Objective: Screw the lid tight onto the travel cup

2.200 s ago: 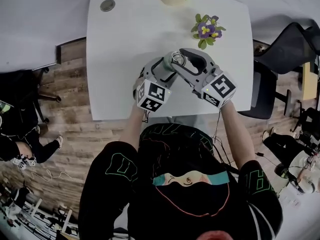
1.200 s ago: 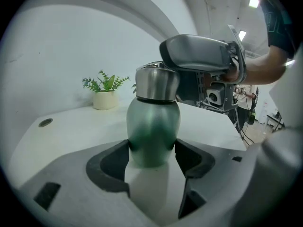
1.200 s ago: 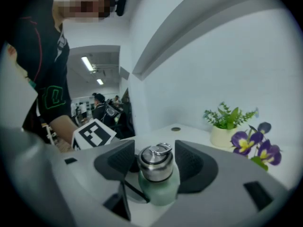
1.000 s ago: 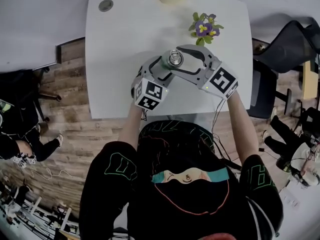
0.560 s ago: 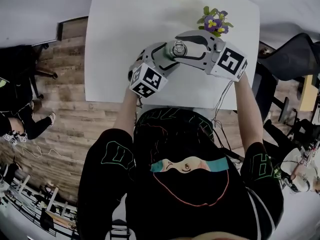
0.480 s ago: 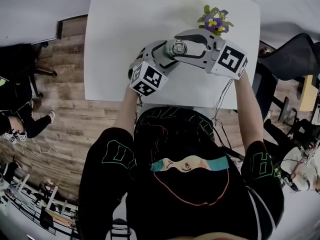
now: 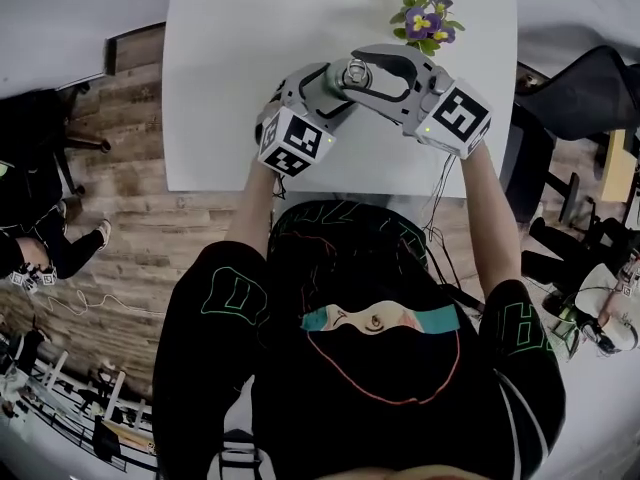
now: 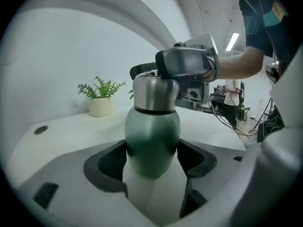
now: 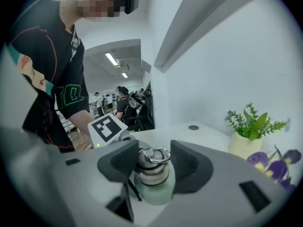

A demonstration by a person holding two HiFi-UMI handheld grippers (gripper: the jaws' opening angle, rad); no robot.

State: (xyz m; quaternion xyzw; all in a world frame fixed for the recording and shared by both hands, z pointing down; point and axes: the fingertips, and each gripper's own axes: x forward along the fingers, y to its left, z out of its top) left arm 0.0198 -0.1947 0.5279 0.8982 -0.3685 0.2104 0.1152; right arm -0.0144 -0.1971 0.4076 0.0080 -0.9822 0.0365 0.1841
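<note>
Nothing's really shifted — right gripper (image 9: pixel 154 161) just closed in, seemingly pinching the lid (image 8: pixel 155 94) from 4 o'clock; left gripper (image 8: pixel 152 161), jaws wide, grips the travel cup (image 8: pixel 152 131).

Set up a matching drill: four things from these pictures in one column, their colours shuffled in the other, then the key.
Things:
1. rounded metal travel cup body
2. screw lid with a ring handle
3. small bunch of flowers
4. round pot of the leafy plant

Colours:
A. cream
B. purple
C. green
D. silver

Pairs: 1-C, 2-D, 3-B, 4-A.
</note>
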